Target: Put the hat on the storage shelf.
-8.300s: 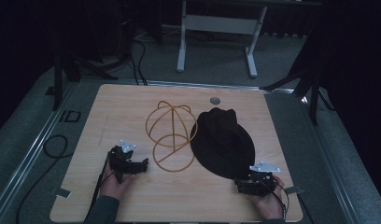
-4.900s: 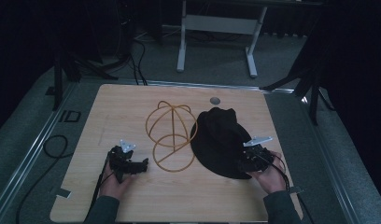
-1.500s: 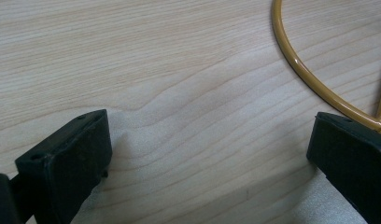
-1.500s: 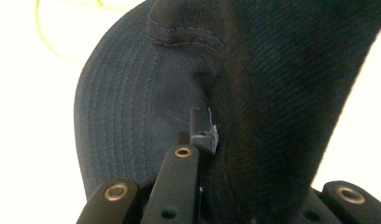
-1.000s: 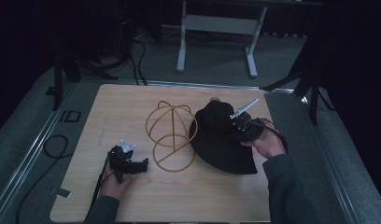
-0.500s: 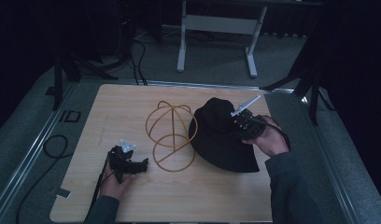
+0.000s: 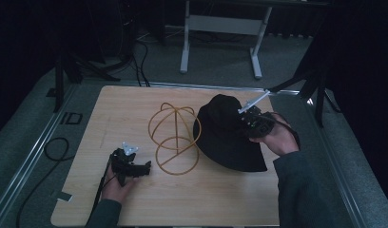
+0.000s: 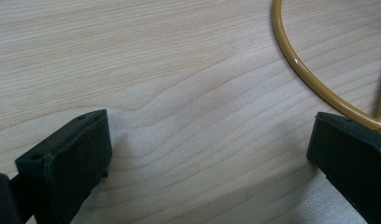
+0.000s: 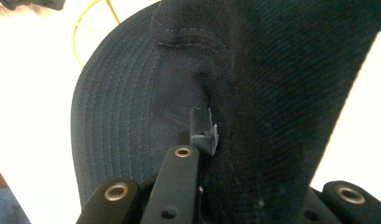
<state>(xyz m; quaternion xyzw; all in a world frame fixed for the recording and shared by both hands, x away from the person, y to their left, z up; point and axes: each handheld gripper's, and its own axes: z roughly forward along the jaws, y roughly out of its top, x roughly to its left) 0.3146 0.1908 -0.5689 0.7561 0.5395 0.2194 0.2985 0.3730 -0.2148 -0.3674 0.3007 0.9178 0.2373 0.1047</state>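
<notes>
on my overhead feed i see the light wooden desk [image 7: 111, 109] with a gold wire hat stand [image 7: 175, 140], a dome of hoops on a round base ring, standing near its middle. just to its right lies the black fabric bucket hat [image 7: 225, 142], its brim spread on the wood and its near-left edge just beside the stand's hoops.

my right gripper [image 7: 247, 118] sits at the hat's crown on the far-right side, held by the right hand [image 7: 275, 137]. in the right gripper view the dark stitched cloth [image 9: 272, 93] of the crown runs down between the fingers [image 9: 179, 177], which are pinching a fold of it; the ribbed brim curves away to the left of that view, and a bit of the gold wire [image 9: 93, 28] shows beyond it.

my left gripper [image 7: 135, 167] rests on the desk at the near left, in the left hand [image 7: 116, 183], pointing toward the stand's base ring and just short of it. in the left gripper view the fingers [image 8: 72, 158] are spread wide with only bare wood grain [image 8: 188, 116] between them, and the gold base ring [image 8: 314, 84] curves past the far-right finger, very close to its tip; i cannot tell whether it touches.
</notes>
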